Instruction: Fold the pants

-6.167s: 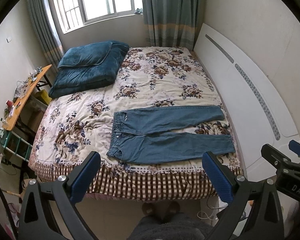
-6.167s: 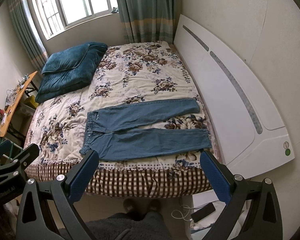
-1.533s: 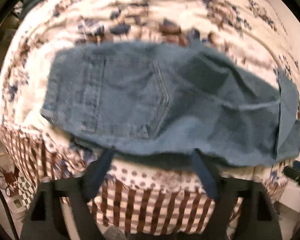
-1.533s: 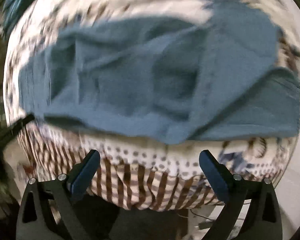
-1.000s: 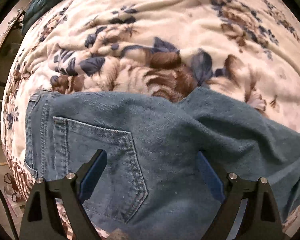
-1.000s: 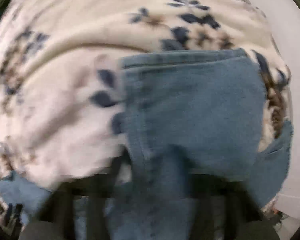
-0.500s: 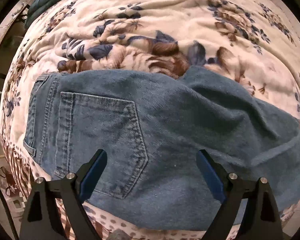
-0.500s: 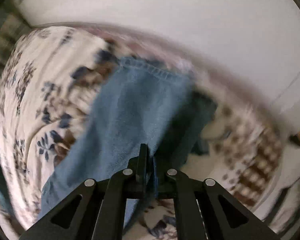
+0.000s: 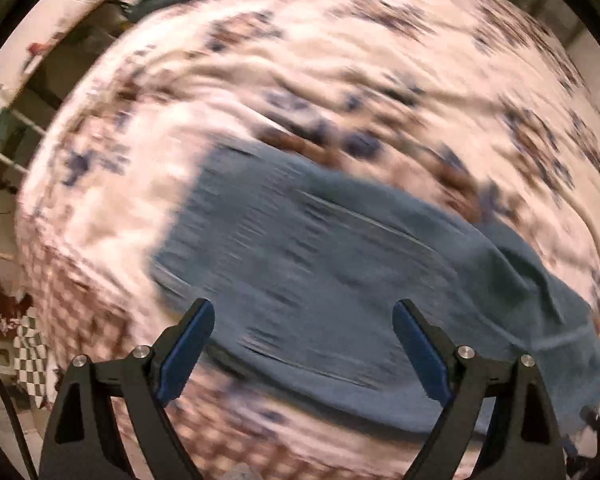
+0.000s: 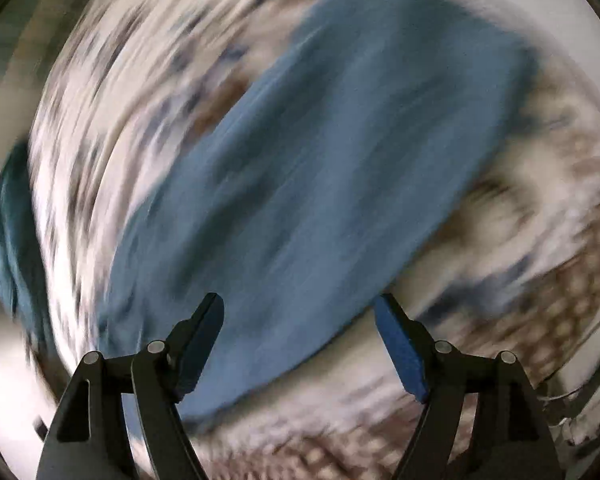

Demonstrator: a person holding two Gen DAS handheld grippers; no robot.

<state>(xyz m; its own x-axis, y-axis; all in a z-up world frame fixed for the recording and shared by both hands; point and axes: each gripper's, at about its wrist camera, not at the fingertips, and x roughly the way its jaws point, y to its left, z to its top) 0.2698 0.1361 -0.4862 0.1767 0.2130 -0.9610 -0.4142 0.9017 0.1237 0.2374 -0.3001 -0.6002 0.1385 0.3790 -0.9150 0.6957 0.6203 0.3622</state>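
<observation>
**Right jaws letting go as the first fold settles on the bed**

You are looking down past your right gripper (image 10: 299, 336), whose jaws have just been opening from a tight pinch; they are now standing wide with nothing between the blue pads, the denim lying below them rather than in them. Your left gripper (image 9: 303, 346) is likewise hanging wide and empty, as it was a second ago. Both views are smearing with motion, so fine detail is being lost.

Beneath the jaws, the pants (image 9: 340, 276) are lying on the floral quilt (image 9: 340, 80), near the bed's checked front edge (image 9: 100, 320). Where two legs were spread side by side at the start, one blue band is now showing, seemingly one leg laid over the other, with the hem end the right gripper was pinching a moment ago dropped onto the cloth (image 10: 320, 160). Judging by that, the lengthwise fold is looking done and you are freeing both hands for the next one, probably bringing the hems toward the waist. Whether the edges are lining up cleanly cannot be told through the blur.

Counting: two grippers, four blue pads, one pair of pants, one quilt, and one dark teal blanket (image 10: 12, 240) showing at the edge of the right view.
</observation>
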